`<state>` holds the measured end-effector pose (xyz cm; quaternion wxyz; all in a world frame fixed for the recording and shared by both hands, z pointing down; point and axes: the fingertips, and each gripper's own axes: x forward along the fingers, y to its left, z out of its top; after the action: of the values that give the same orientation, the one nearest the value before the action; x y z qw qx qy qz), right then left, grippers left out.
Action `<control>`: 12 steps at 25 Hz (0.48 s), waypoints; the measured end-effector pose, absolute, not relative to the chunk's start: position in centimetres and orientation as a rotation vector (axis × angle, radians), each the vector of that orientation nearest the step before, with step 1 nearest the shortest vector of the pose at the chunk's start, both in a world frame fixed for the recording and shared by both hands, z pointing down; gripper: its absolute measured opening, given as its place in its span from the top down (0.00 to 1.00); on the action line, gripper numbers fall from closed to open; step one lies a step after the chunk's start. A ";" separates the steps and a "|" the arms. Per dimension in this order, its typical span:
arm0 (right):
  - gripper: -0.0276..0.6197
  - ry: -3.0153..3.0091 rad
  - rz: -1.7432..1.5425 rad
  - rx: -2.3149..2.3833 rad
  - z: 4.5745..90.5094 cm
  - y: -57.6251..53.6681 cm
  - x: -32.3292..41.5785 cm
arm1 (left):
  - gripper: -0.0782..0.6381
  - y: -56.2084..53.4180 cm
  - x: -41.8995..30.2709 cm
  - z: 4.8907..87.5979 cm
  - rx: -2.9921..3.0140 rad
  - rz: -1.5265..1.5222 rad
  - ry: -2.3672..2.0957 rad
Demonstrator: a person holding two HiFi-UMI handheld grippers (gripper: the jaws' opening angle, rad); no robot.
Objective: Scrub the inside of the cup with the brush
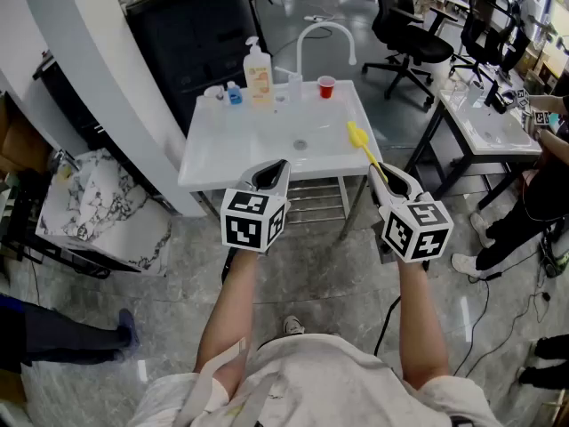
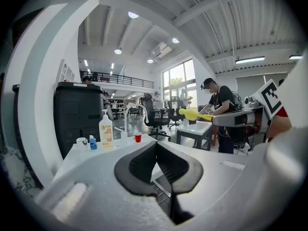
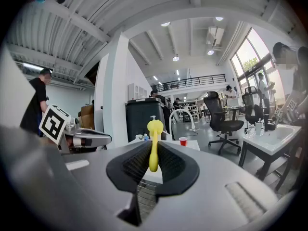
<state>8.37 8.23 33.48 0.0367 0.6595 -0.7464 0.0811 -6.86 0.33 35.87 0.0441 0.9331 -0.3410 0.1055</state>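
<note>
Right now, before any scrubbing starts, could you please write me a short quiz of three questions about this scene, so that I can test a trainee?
1. True or false: the left tool is shut and empty.
2. What does the right tool hold? A) a sponge B) the yellow brush C) a spoon
3. Where does the red cup stand?

Key
1. True.
2. B.
3. On the far rim of the white sink, beside the tap, apart from both tools.
</note>
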 end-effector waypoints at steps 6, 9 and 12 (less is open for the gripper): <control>0.90 -2.276 0.254 2.027 33.9 7.0 7.3 | 0.89 -1.4 -7.2 35.9 2.870 0.304 -1.025; 0.90 -2.253 0.261 2.042 34.1 6.4 7.1 | 0.85 -2.4 -7.2 35.8 2.886 0.287 -1.012; 0.90 -2.235 0.267 2.054 34.3 5.7 6.7 | 0.83 -3.2 -7.3 35.9 2.896 0.275 -0.983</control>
<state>6.73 5.67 34.29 0.0473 0.6733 -0.7326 0.0875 -7.31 -3.24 35.86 0.0356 0.9425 -0.3201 0.0896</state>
